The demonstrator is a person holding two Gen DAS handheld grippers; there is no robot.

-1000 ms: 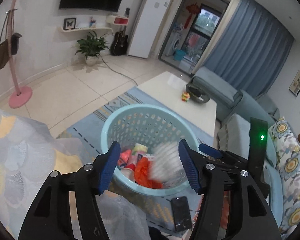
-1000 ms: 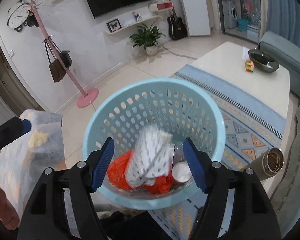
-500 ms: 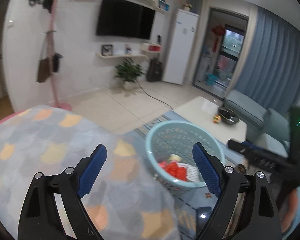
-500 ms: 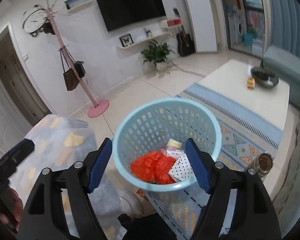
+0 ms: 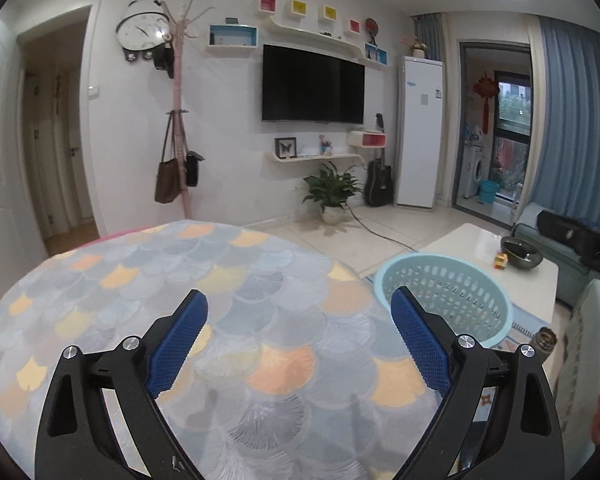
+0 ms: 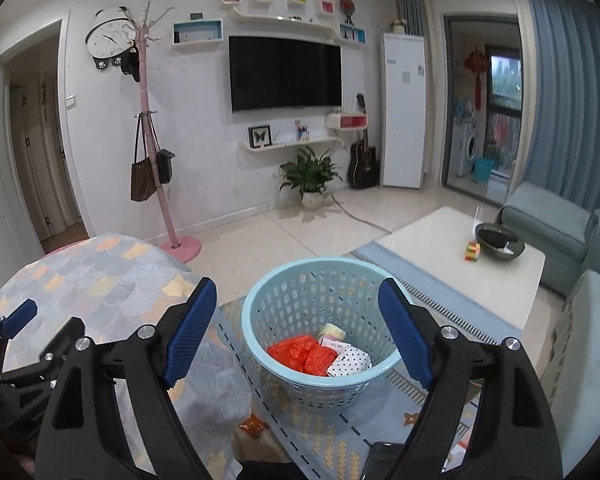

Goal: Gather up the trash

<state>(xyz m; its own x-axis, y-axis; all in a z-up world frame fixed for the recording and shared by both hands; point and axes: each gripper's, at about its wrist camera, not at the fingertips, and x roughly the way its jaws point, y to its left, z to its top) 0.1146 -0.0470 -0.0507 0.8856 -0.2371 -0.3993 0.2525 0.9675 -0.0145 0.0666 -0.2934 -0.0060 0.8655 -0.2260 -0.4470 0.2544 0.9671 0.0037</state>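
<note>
A light blue perforated basket (image 6: 324,320) stands on the rug, also in the left wrist view (image 5: 444,296). Inside it lie an orange plastic bag (image 6: 304,356), a white dotted wrapper (image 6: 350,364) and a small pale cup (image 6: 332,333). My right gripper (image 6: 296,336) is open and empty, raised above and in front of the basket. My left gripper (image 5: 298,338) is open and empty over the round table's scale-patterned cloth (image 5: 172,280). An orange scrap (image 6: 254,424) lies on the floor beside the table.
A white coffee table (image 6: 460,264) holds a dark bowl (image 6: 499,240) and a colour cube (image 6: 473,250). A metal flask (image 5: 545,342) stands on the rug. A sofa (image 6: 588,320) is at the right, a pink coat stand (image 6: 156,184) at the left. A phone (image 6: 384,460) lies low.
The white dotted wrapper dropped from between the right gripper's fingers into the basket. Both grippers pulled back and up; the left one swung left over the round table.
</note>
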